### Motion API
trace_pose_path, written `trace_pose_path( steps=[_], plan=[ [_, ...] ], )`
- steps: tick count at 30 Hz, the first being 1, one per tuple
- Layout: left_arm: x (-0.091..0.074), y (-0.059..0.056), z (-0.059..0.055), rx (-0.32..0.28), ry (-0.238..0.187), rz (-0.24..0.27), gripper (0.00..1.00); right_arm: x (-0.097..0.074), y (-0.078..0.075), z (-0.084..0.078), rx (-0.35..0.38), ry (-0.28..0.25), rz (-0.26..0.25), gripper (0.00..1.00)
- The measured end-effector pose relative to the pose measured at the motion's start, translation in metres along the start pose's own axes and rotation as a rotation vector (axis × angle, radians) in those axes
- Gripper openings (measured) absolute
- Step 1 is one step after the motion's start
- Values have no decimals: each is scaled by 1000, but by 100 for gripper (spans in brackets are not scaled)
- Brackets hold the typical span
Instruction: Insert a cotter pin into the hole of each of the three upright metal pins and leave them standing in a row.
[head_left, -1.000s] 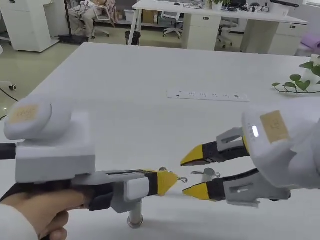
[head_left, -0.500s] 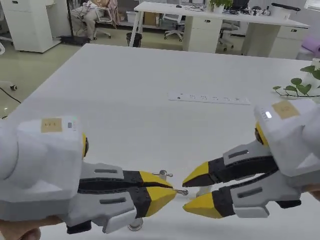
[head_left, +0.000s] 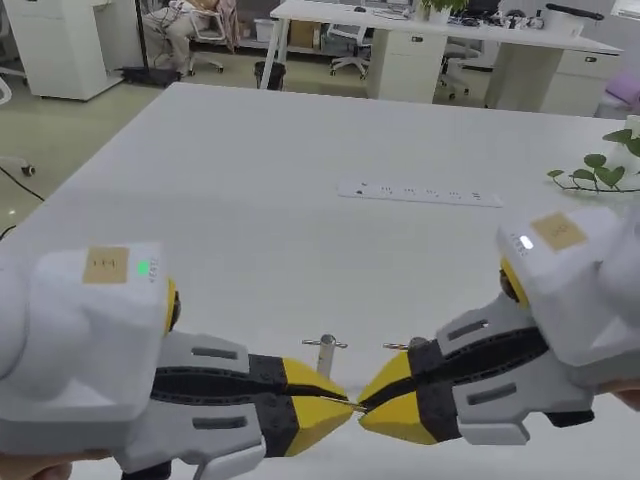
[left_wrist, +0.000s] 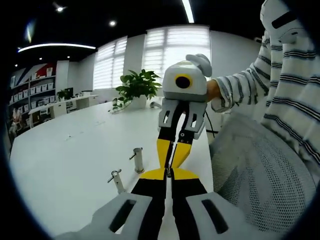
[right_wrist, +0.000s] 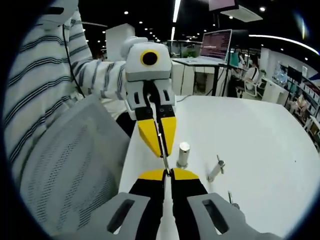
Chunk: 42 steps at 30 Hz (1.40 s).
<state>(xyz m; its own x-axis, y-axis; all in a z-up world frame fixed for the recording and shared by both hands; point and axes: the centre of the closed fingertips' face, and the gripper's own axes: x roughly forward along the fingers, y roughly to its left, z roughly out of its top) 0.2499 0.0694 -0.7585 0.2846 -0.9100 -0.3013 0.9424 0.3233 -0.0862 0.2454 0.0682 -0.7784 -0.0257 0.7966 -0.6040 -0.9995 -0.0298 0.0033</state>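
Remaining: one bare metal pin (right_wrist: 184, 152), beside the left gripper (head_left: 341, 404); two fitted pins (head_left: 325, 352) (head_left: 410, 348) are seen beyond. Loose cotter pin (right_wrist: 165, 161) is pinched by it and the right gripper (head_left: 366, 409).

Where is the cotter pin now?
Head view, bottom centre: the cotter pin is pinched where the left hand-held gripper and right hand-held gripper meet tip to tip, near two upright pins.

Left tool (head_left: 340, 403) and right tool (head_left: 366, 408) nose to nose, jaws pressed together (yellow tips almost touching).
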Motion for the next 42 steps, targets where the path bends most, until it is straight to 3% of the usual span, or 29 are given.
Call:
trace_pose_path(
  steps=[5, 9, 14, 17, 20, 21, 23, 27, 32, 37, 42],
  plan=[
    [-4, -8, -8, 34, 18, -33, 1, 2, 9, -1, -6, 7, 35, 5],
    [-5, -12, -18, 14, 52, -44, 1, 5, 14, -2, 3, 20, 59, 4],
    [-6, -13, -26, 16, 72, -29, 1, 9, 17, -3, -6, 42, 73, 4],
    [-10, -4, -28, 36, 52, 32, 7, 10, 15, -2, -2, 42, 70, 4],
    [-15, 5, -30, 42, 41, 85, 27, 11, 4, -4, 14, 51, 37, 4],
    [-18, 11, -31, 36, 28, 125, 32, 11, -2, -7, 23, 63, 16, 4],
    [-23, 21, -35, -6, 7, 185, 35, 12, -11, -14, 29, 99, -20, 4],
    [-29, 44, -45, -11, 13, 297, 36, 16, -23, -24, 38, 153, -61, 4],
    [-23, 50, -57, -34, 31, 301, 35, 22, -26, -26, 30, 179, -64, 4],
    [-14, 50, -69, -57, 55, 270, 27, 27, -29, -30, 43, 213, -65, 4],
    [-10, 53, -81, -72, 84, 260, 25, 29, -30, -28, 60, 203, -56, 4]
  ],
)
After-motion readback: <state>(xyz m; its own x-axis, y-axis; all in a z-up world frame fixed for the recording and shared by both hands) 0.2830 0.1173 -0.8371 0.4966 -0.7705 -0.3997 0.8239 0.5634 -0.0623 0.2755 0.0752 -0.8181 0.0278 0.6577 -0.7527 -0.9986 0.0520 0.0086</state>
